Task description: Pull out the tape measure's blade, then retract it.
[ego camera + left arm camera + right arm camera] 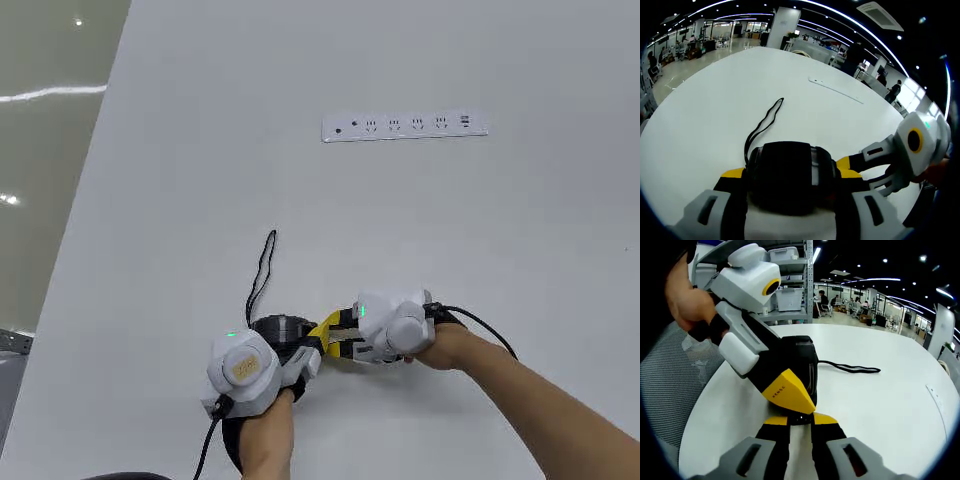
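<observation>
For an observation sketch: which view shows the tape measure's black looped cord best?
Head view: the black looped cord lies whole on the white table, seen from above. Left gripper view shows it beyond the black tape measure; right gripper view, foreshortened.

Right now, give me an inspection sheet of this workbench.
Surface: white table, no marks seen.
Job's things: black tape measure, with its wrist strap lying loose on the table; no drawn-out blade seen.
Clutter: white power strip farther back, nothing plugged in.
Grippers: left gripper shut on the tape measure's case. Right gripper at the case's front edge, jaws close together; whether it grips the blade tip cannot be told.
Cables: black cable off the right gripper; second cable off the left gripper.
Surroundings: open office with shelving and a mesh chair.
</observation>
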{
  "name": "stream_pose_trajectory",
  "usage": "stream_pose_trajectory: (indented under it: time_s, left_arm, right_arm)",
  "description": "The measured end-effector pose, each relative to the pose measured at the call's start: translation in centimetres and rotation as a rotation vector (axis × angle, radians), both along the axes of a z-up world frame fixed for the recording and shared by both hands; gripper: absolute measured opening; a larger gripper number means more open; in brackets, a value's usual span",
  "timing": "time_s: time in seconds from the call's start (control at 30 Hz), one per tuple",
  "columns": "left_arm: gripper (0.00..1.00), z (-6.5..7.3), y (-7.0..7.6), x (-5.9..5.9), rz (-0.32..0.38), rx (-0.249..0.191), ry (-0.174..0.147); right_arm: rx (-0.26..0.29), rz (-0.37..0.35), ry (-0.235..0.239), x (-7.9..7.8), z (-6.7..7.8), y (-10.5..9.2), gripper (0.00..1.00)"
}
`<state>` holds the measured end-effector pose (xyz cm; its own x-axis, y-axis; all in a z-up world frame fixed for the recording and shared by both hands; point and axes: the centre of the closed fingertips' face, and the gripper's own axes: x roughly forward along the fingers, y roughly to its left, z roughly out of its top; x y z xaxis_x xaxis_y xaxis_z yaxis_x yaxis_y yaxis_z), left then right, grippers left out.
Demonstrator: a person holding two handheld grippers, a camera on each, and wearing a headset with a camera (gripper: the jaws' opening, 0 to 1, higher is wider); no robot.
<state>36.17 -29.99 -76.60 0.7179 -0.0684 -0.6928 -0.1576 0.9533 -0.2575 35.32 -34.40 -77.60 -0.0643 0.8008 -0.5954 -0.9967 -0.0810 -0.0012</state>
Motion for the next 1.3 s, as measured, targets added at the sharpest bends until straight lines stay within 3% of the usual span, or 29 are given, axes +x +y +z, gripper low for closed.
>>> stream_pose_trajectory:
  time_s: [0.1,0.4,0.5,1.03,1.3]
  left_arm:
    - [0.69,-0.1,-0.2,-0.1,-0.030,0.026,0.008]
    - [0.69,0.1,-0.2,-0.5,-0.037,0.025,0.007]
    - [0.70,0.2,-0.5,-0.7,-0.070,0.039,0.012]
    - [0.77,2.4,-0.9,-1.4,-0.196,0.084,-0.055]
    - [0.85,3.8,-1.1,-2.0,-0.290,0.112,-0.105]
  right_arm:
    - [-0.004,-0.004,-0.004,0.1,0.0,0.0,0.15]
    - [-0.026,-0.023,-0.009,0.2,0.0,-0.6,0.19]
    - [-0.031,-0.035,-0.008,0.2,0.1,-0.8,0.21]
    - [-0.045,-0.078,-0.014,-0.3,1.8,-1.9,0.30]
    - [-0.040,-0.148,-0.001,-0.5,2.7,-2.7,0.37]
